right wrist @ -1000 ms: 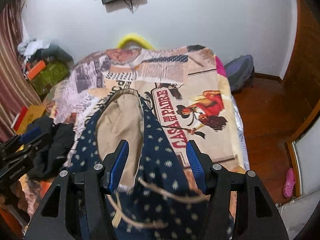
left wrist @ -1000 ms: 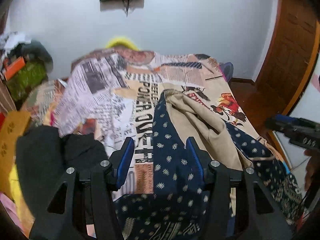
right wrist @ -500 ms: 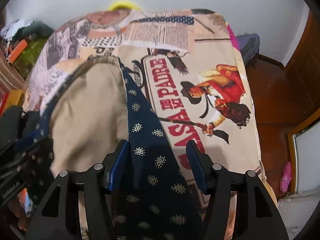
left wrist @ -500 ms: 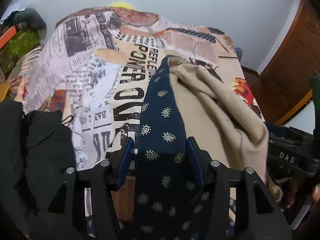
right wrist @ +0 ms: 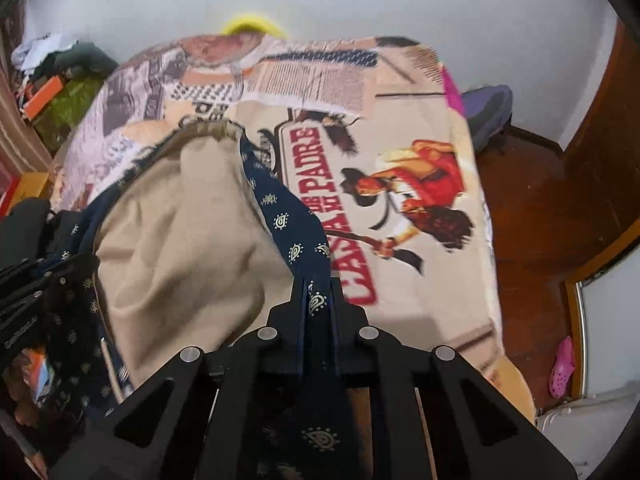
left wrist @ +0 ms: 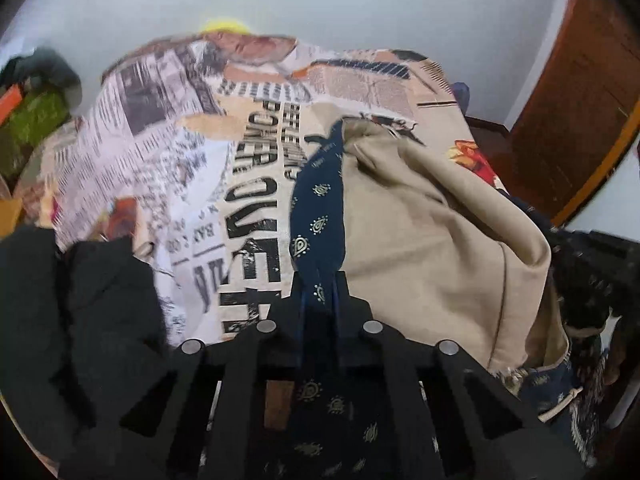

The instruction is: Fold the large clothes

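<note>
While both black two-finger tools pointed steeply down at a bed, each had a fold of the same garment between its fingers. The left tool [left wrist: 320,292] was closing, its fingers already narrow and pressing on a navy blue cloth edge printed with small gold paisley marks. The right tool [right wrist: 319,300] had its fingers drawn tight together on another navy edge of that garment.

The navy paisley garment with a plain beige lining [left wrist: 420,240] lay on the near half of the bed, spread between the two tools. Its beige inner side faced up in a broad, rumpled mound, with navy edges running away from each tool toward the far end of the bed, where they met at a gathered point. A pale drawstring cord [left wrist: 560,404] showed at the garment's near right corner in the left view.

Under the garment lay a bedspread printed with newspaper text, large block letters and a cowboy picture [right wrist: 400,200]. A heap of black clothing [left wrist: 80,320] sat on the bed's left side, just beside the left tool. Beyond the bed stood a pale wall [right wrist: 360,0], and to the right a brown wooden floor [right wrist: 532,220] with a pink clog [right wrist: 562,366] on it.
</note>
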Motion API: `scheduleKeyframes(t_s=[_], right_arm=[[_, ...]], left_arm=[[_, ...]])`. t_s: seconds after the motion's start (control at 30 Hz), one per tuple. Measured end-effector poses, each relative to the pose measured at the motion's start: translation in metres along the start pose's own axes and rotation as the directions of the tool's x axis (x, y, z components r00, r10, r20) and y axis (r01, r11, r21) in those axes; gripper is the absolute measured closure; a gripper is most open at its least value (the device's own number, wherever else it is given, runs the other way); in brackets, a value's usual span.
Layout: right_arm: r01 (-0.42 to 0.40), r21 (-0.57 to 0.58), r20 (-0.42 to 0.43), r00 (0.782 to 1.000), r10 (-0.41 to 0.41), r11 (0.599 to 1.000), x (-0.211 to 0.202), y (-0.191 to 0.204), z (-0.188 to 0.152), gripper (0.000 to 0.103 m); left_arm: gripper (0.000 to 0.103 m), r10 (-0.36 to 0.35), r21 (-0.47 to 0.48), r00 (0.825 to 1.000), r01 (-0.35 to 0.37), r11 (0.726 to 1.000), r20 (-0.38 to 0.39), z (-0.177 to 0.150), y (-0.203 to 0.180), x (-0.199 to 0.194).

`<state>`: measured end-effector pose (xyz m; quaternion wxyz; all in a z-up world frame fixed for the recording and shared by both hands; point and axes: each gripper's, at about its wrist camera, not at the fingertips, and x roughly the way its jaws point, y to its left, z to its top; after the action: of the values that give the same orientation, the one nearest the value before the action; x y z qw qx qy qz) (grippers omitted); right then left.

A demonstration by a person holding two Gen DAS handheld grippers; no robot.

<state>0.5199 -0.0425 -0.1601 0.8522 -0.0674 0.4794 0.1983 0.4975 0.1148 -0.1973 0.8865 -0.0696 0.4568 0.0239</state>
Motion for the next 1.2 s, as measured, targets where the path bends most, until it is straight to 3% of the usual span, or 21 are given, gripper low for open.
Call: scheduleKeyframes(t_s=[0.2, 0.5, 0.67, 0.83, 1.07, 1.2], right_arm=[[0.001, 0.006, 0.119, 0.993, -0.001, 1.000, -0.065, -0.011, -0.017, 0.095], [-0.093, -0.054, 0.248, 0.963, 0.104, 0.994, -0.164, 0.005, -0.073, 0.095], [-0.132, -0.031, 0.240, 0.961, 0.136, 0.991, -0.180, 0.001, -0.111, 0.095], [-0.116, -0.020, 0.202, 0.972, 0.118, 0.993, -0.179, -0.002, -0.146, 0.095], [-0.024, 0.025, 0.134, 0.991, 0.020, 0.999, -0.162, -0.010, -0.188, 0.097], [-0.012, 0.066, 0.082, 0.997, 0.007, 0.998, -0.156, -0.025, -0.206, 0.097]], left_arm=[[0.094, -0.060, 0.030, 0.994, 0.058, 0.998, 0.089, -0.003, -0.005, -0.067], [0.094, -0.157, 0.110, 0.973, 0.140, 0.984, 0.168, -0.047, -0.014, -0.162], [0.094, -0.190, 0.124, 0.968, 0.171, 0.978, 0.166, -0.086, -0.013, -0.193], [0.094, -0.170, 0.135, 0.976, 0.151, 0.979, 0.135, -0.129, -0.015, -0.198], [0.094, -0.085, 0.119, 0.994, 0.077, 0.990, 0.070, -0.176, -0.010, -0.178], [0.094, -0.030, 0.106, 0.997, 0.022, 0.994, 0.069, -0.197, -0.002, -0.175]])
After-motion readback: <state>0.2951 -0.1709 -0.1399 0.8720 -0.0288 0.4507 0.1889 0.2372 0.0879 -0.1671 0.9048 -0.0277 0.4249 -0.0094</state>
